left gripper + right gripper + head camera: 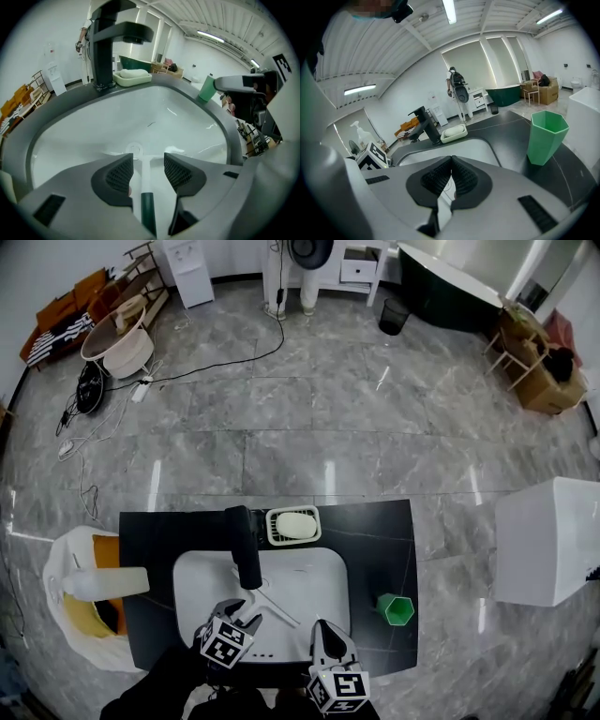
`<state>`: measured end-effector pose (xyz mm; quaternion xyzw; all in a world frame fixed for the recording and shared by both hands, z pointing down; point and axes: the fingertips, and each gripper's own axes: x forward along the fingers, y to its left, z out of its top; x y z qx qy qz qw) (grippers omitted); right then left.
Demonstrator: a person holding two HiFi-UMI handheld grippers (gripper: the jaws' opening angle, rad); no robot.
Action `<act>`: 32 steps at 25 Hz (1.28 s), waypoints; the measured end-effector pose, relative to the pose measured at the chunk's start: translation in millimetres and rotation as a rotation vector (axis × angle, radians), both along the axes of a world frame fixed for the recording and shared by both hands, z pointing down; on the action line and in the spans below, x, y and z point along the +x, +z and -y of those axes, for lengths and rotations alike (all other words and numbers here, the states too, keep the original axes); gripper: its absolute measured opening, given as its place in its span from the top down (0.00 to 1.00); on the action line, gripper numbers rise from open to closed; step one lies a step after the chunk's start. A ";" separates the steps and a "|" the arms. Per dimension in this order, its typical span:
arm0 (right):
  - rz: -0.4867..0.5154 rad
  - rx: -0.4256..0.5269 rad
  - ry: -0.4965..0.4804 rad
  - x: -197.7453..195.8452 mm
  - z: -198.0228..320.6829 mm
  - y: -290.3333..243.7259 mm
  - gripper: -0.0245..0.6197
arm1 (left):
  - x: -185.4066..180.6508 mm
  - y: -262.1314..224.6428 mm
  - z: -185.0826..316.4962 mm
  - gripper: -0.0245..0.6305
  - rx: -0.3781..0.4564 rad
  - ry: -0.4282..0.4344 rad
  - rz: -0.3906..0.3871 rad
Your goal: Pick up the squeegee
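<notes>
The squeegee (273,604) lies in the white basin (314,570), its thin white shaft pointing at the drain. In the left gripper view the white shaft (146,174) and its dark green grip run straight down between the jaws. My left gripper (147,165) is open and straddles that handle, with a gap showing on each side of it. In the head view the left gripper (249,609) dips steeply over the basin's front left. My right gripper (324,631) hovers at the basin's front edge, and the right gripper (451,165) is shut with nothing in it.
A black faucet (246,546) stands at the basin's back rim, beside a soap dish (293,525). A green cup (395,609) sits on the dark counter (375,531) to the right. A white pump bottle (103,583) lies off the counter's left side.
</notes>
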<state>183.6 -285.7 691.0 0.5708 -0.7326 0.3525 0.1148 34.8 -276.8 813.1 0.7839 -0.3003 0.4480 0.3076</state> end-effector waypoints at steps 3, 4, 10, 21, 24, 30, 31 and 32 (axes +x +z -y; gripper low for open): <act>0.008 -0.007 0.006 2.4 4.2 4.1 0.94 | -0.7 17.8 0.9 0.65 -0.035 0.009 0.034; 0.011 -0.009 0.007 2.4 5.5 4.9 0.94 | -1.7 23.4 1.0 0.65 -0.047 0.012 0.043; 0.019 -0.025 0.008 2.7 9.8 14.1 0.94 | -3.5 52.0 -1.0 0.65 -0.107 0.030 0.084; 0.025 -0.041 0.017 3.2 19.2 21.5 0.94 | -4.1 76.9 -4.7 0.67 -0.169 0.036 0.106; 0.024 -0.047 0.021 4.6 18.9 24.1 0.94 | -5.8 82.3 -4.4 0.71 -0.186 0.029 0.117; 0.022 -0.053 0.026 3.9 18.5 27.5 0.94 | -1.4 85.5 -7.4 0.83 -0.207 0.042 0.098; 0.022 -0.054 0.026 3.7 18.0 27.8 0.94 | -1.4 85.6 -7.5 0.83 -0.208 0.041 0.097; 0.022 -0.054 0.027 3.3 17.6 27.8 0.94 | -1.6 85.6 -7.4 0.83 -0.209 0.038 0.095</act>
